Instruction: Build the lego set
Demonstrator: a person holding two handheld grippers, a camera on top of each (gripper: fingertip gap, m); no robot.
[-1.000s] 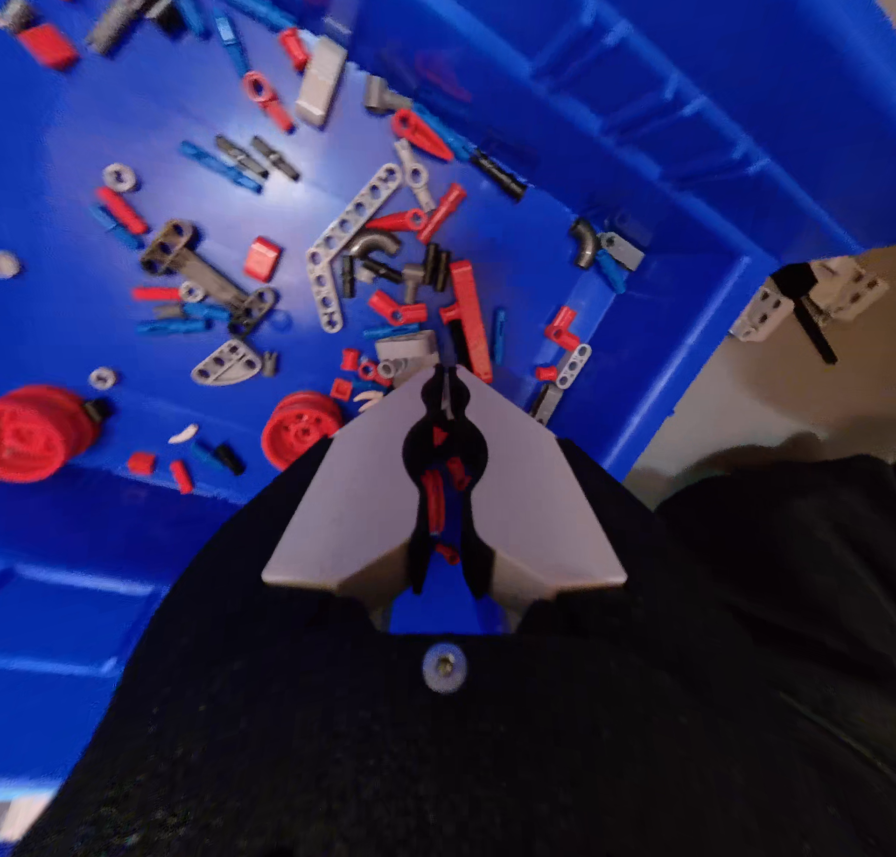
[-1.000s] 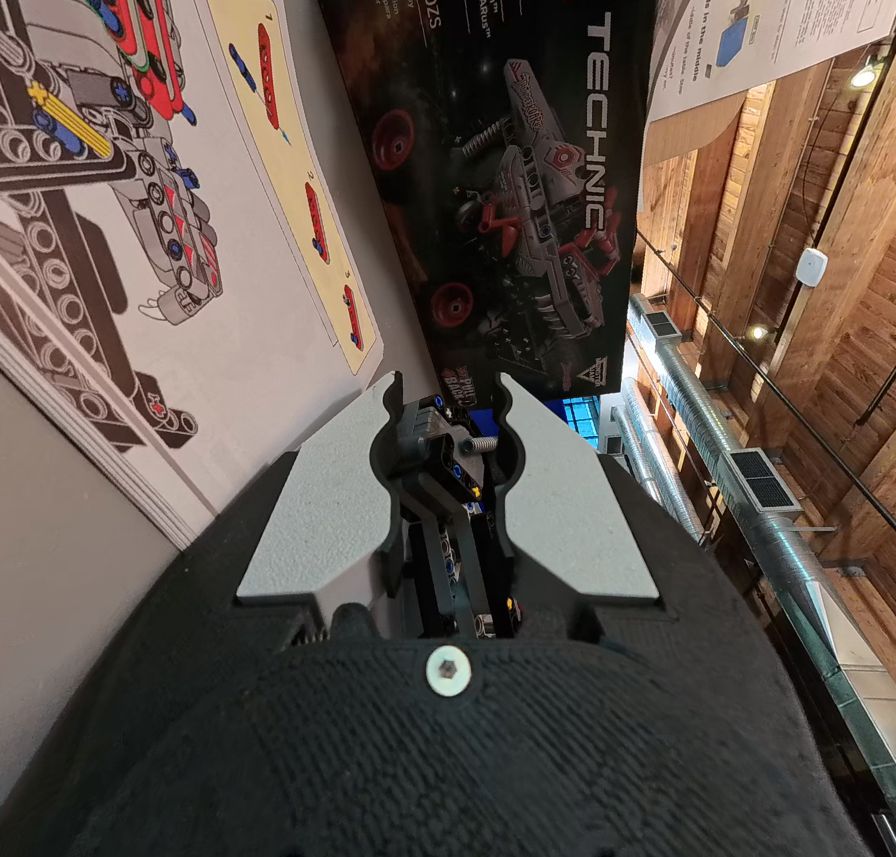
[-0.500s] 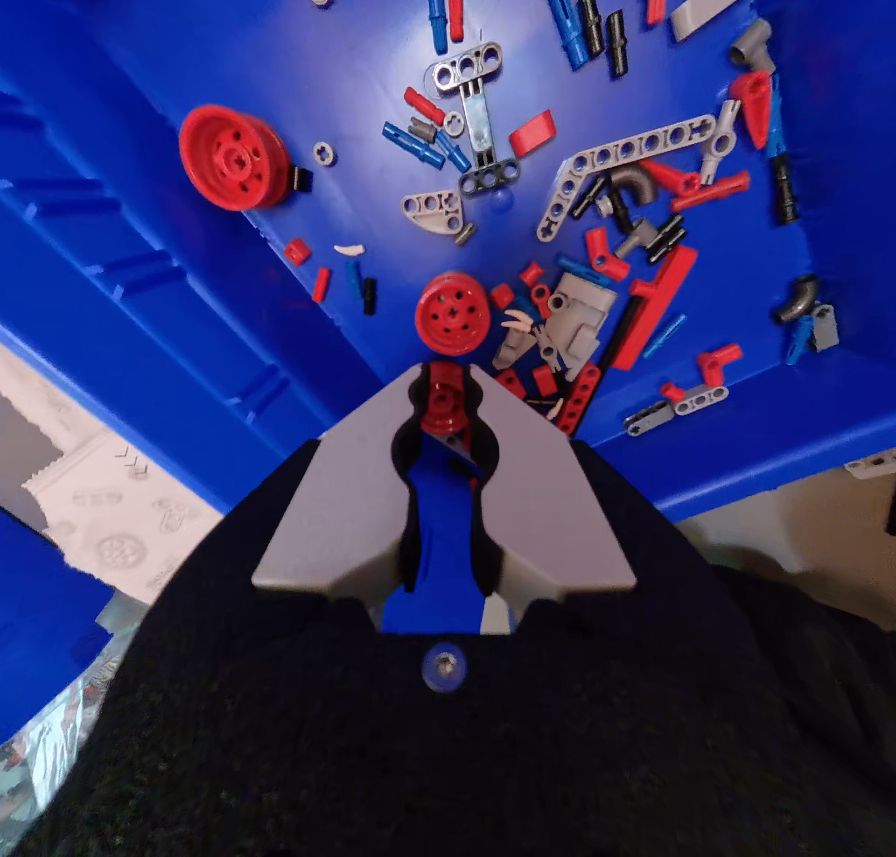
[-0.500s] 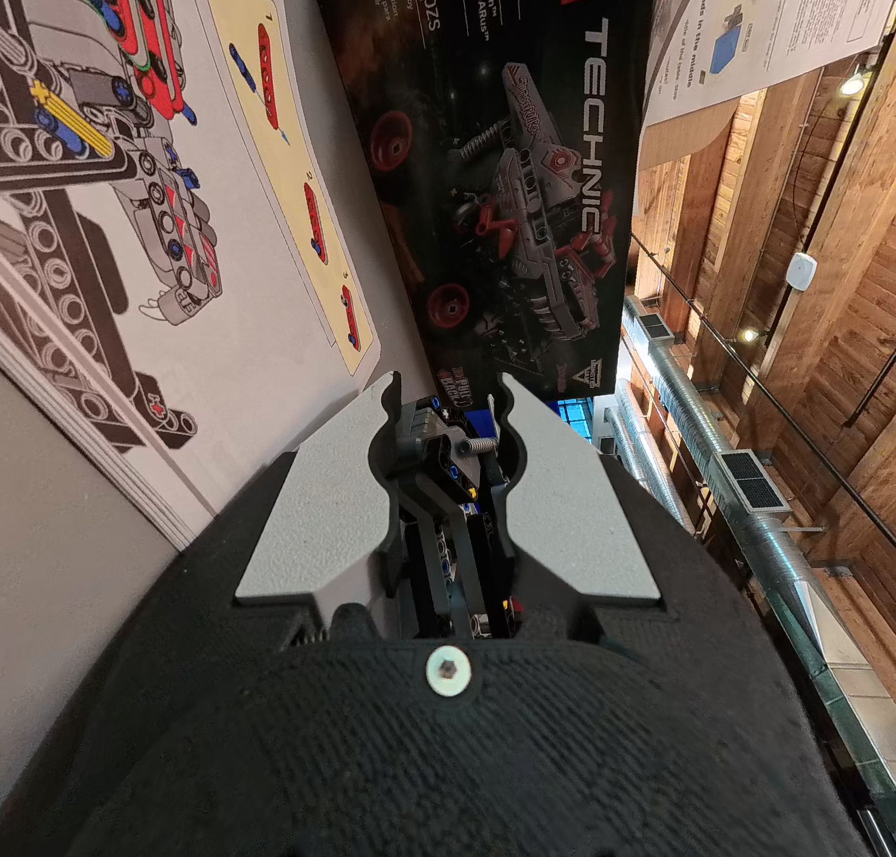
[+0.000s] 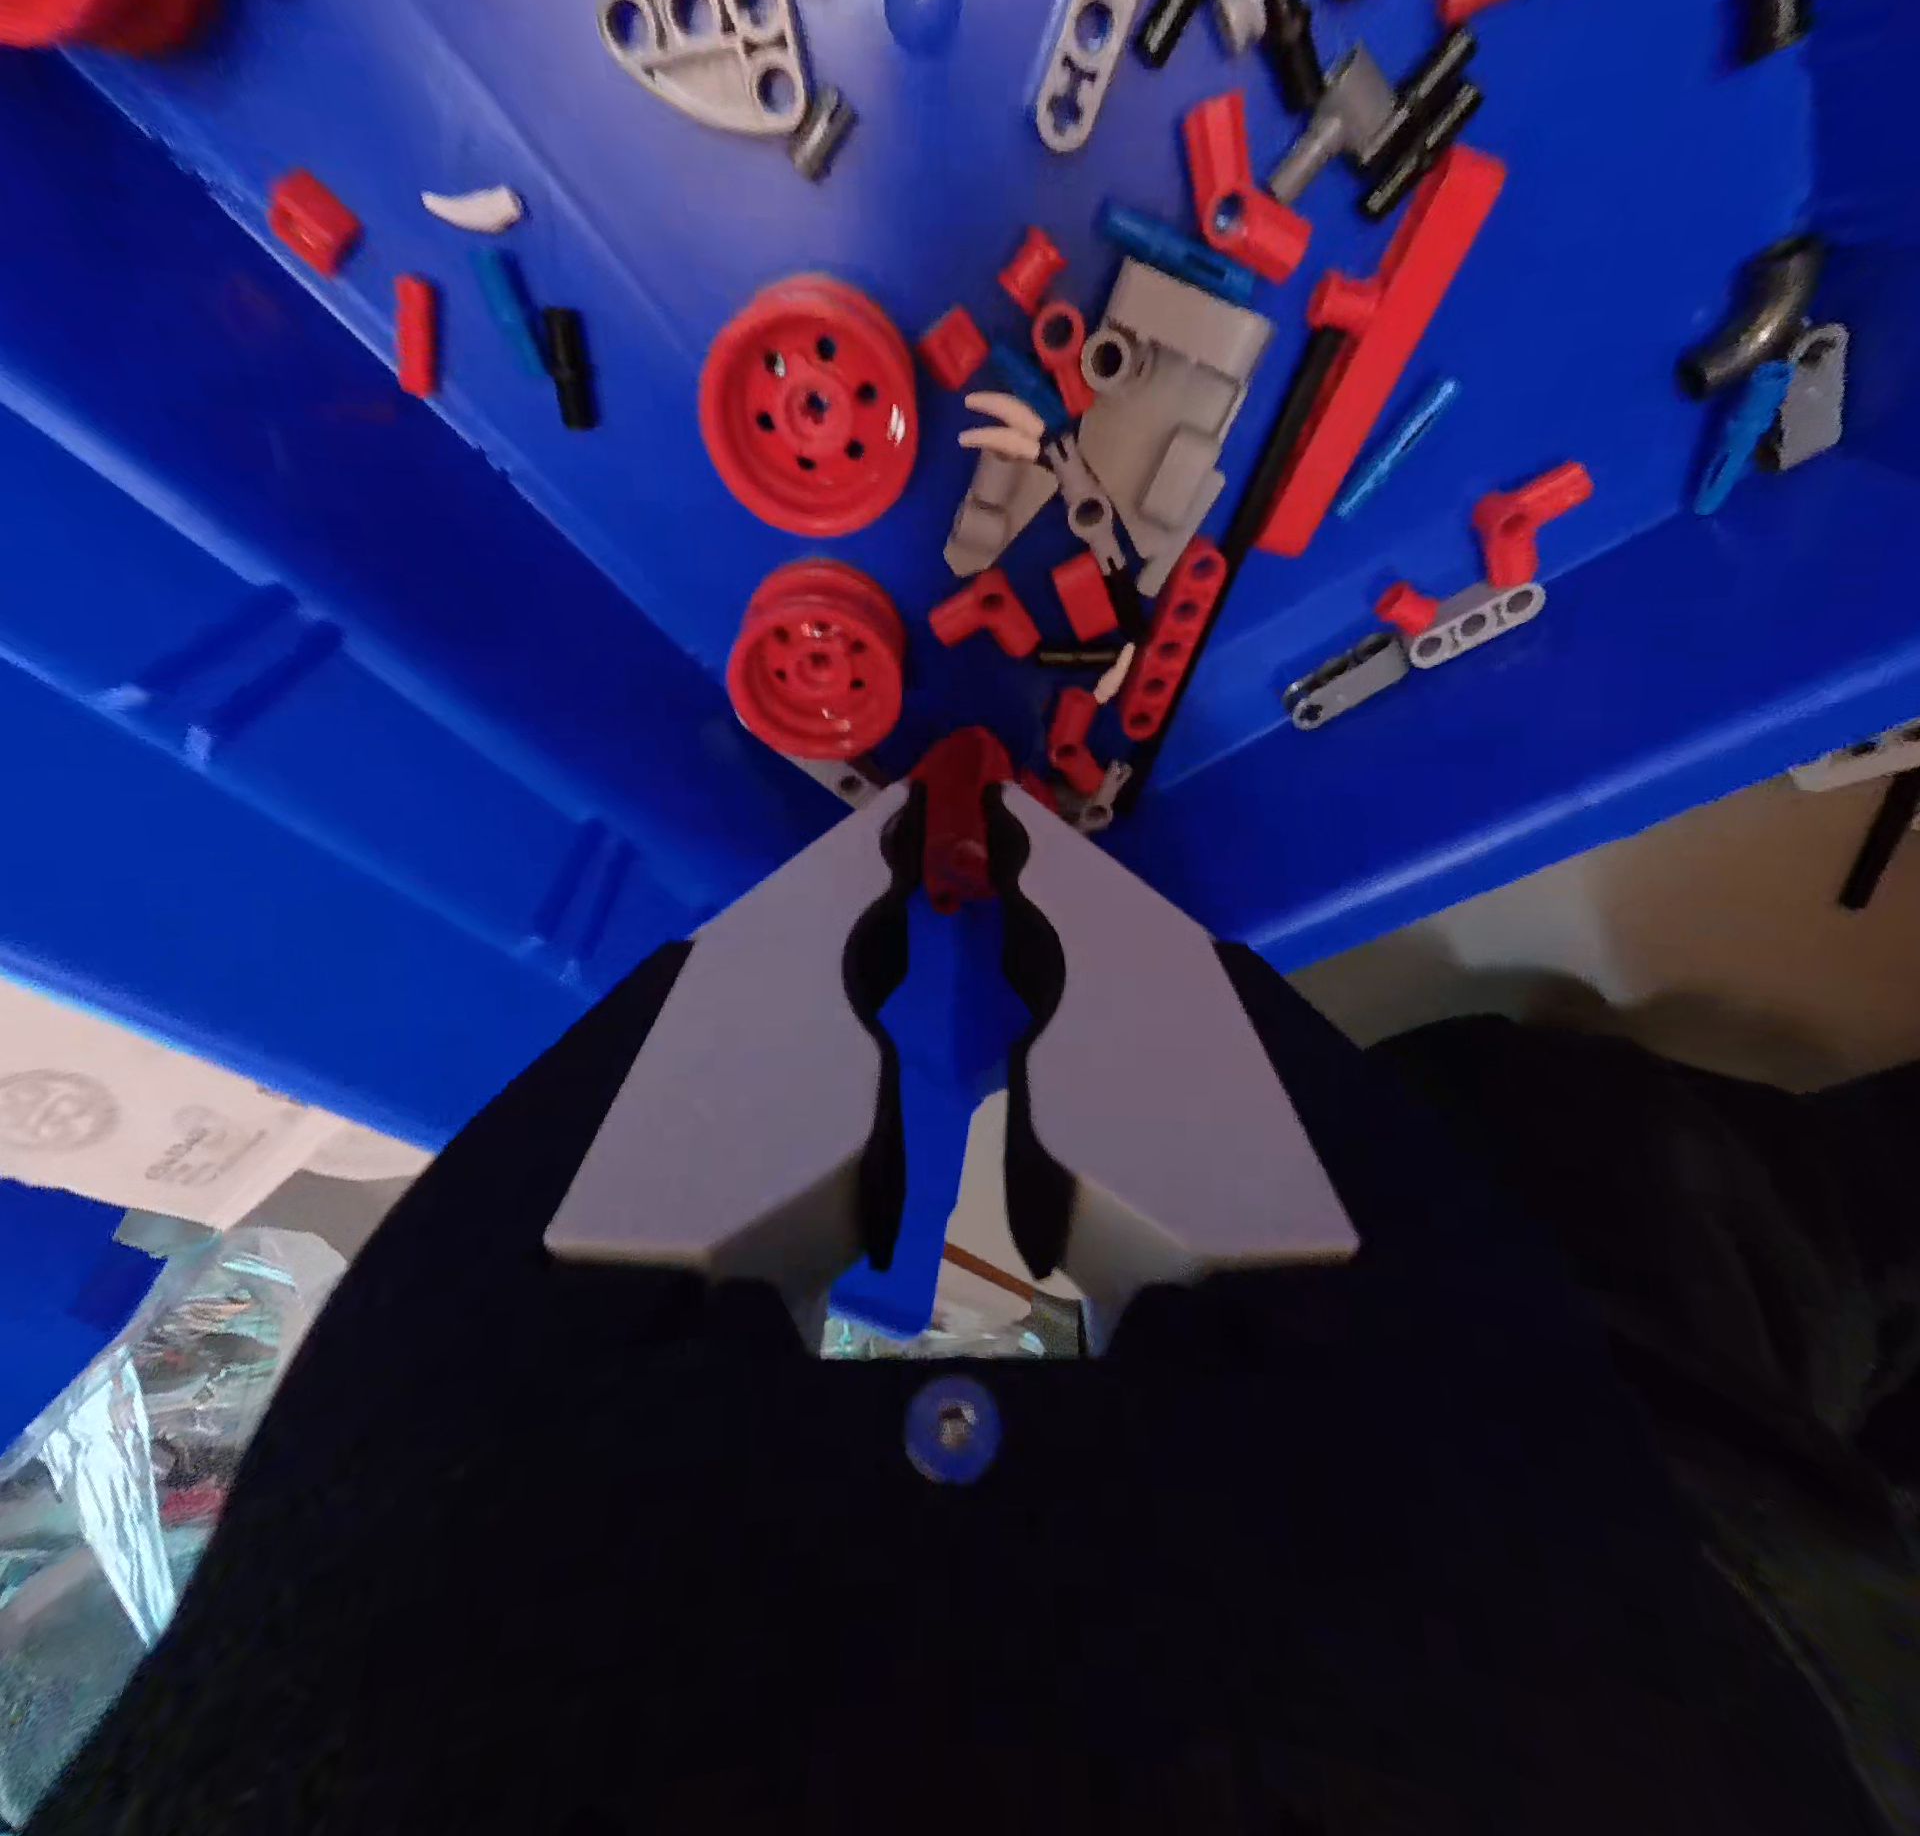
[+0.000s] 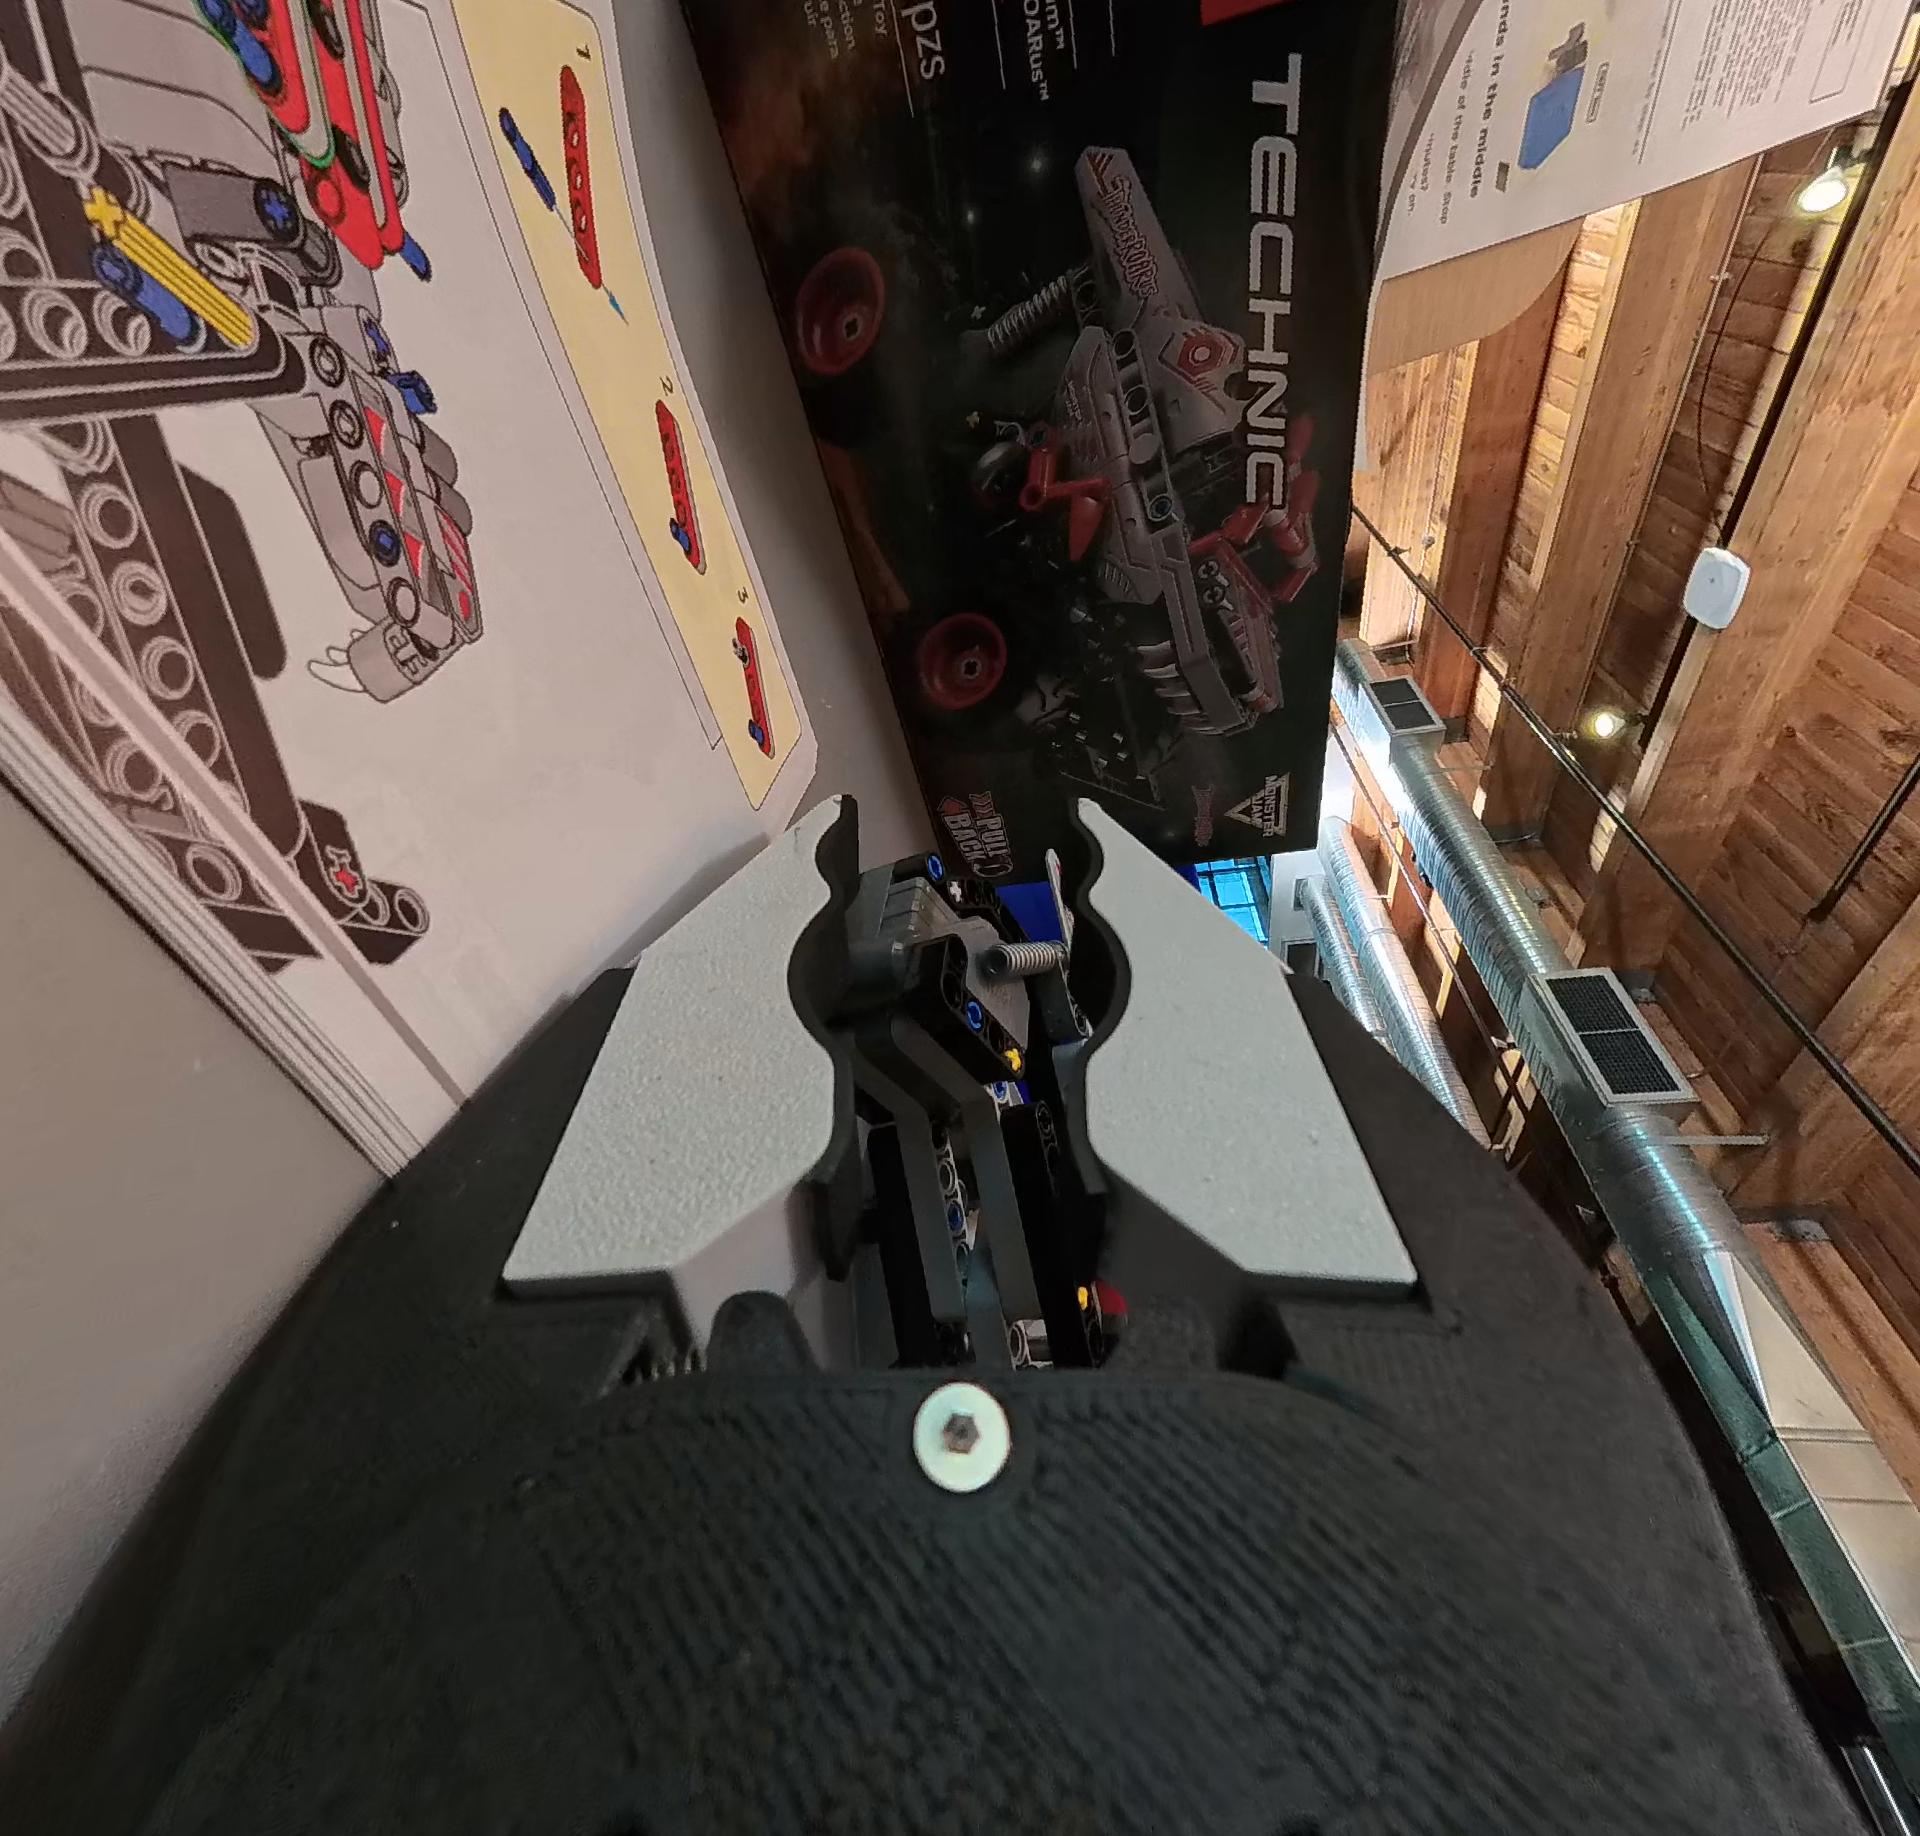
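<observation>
In the left wrist view my left gripper (image 5: 956,815) hangs over the near corner of a blue bin (image 5: 312,747) of loose Lego parts. Its jaws are narrowly apart and clamp a small red piece (image 5: 958,789) between the tips. Two red wheels (image 5: 810,404) (image 5: 816,659) lie just beyond it, beside a long red beam (image 5: 1382,342) and a grey block (image 5: 1164,404). In the right wrist view my right gripper (image 6: 961,851) is shut on the partly built dark grey model (image 6: 935,997), which has a small metal spring (image 6: 1023,958) on it.
The printed building instructions (image 6: 312,384) and the dark set box (image 6: 1039,384) fill the view beyond the right gripper, with wooden beams and metal ducts (image 6: 1455,955) to the right. Beside the bin lie a crinkled plastic bag (image 5: 94,1423) and a small grey assembly (image 5: 1870,763) on the beige table.
The left gripper swung across the bin toward its near corner; its jaws went from nearly shut to slightly apart around the red piece. The right gripper and model barely moved.
</observation>
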